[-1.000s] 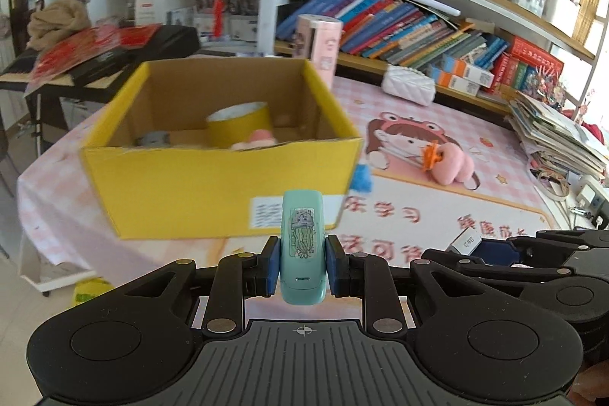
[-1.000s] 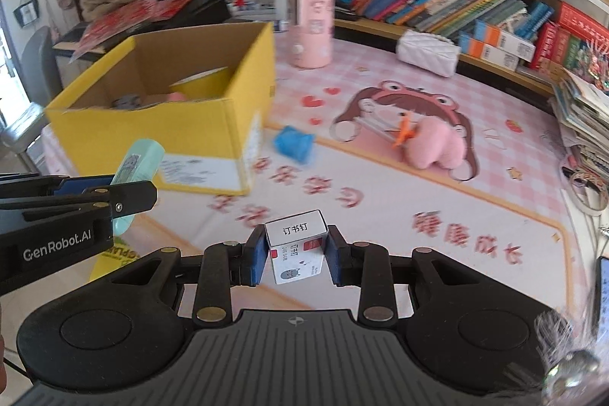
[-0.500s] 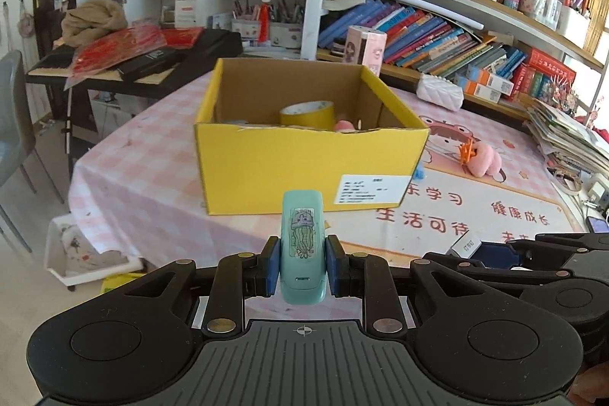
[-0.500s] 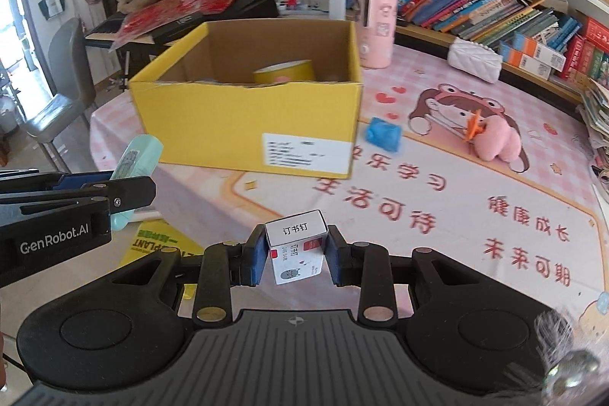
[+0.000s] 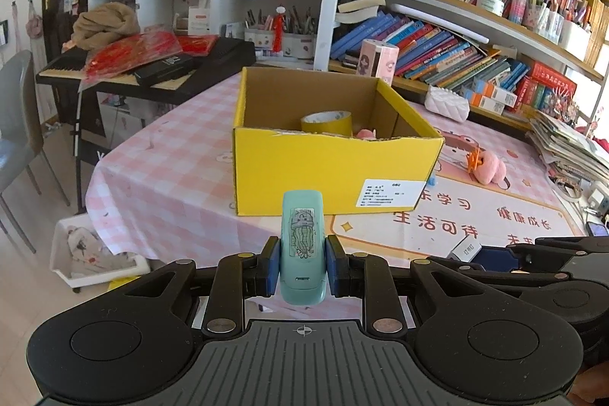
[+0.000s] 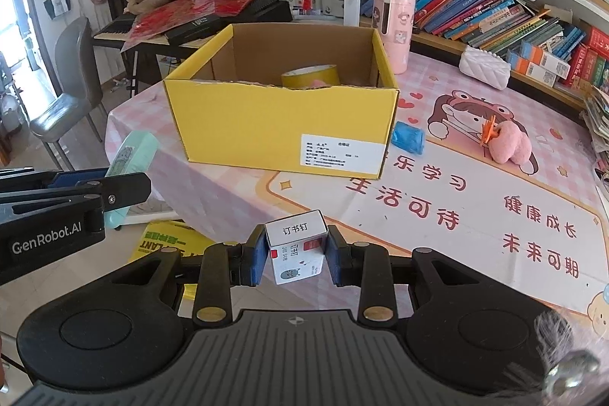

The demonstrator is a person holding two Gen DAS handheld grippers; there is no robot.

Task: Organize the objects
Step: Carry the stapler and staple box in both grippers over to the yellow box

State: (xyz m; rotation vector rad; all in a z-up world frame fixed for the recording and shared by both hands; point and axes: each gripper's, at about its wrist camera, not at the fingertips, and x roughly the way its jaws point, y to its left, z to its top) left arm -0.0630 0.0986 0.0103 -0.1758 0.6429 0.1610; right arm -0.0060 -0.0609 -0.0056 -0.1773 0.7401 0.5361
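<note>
My left gripper point(image 5: 302, 271) is shut on a mint-green stapler point(image 5: 302, 238) with a jellyfish sticker, held upright between the blue pads. My right gripper point(image 6: 295, 259) is shut on a small white staple box point(image 6: 297, 250) with red marks. An open yellow cardboard box point(image 5: 331, 166) point(image 6: 281, 132) stands on the pink table ahead of both grippers, some way off. Inside it lie a yellow tape roll point(image 5: 326, 122) point(image 6: 310, 75) and something pink. In the right wrist view the left gripper point(image 6: 114, 189) with its stapler point(image 6: 131, 155) shows at the left edge.
On the pink mat lie a blue crumpled item point(image 6: 407, 137) and a pink plush toy point(image 6: 508, 143). A pink cylindrical container point(image 6: 394, 29) and a white quilted pouch point(image 6: 483, 67) stand behind the box. Bookshelves line the back. A grey chair point(image 6: 68, 94) and a keyboard stand are left.
Both grippers have drawn back from the yellow box, which now looks smaller and farther away; the table's near edge and the floor have come into view. Both grips are unchanged.
</note>
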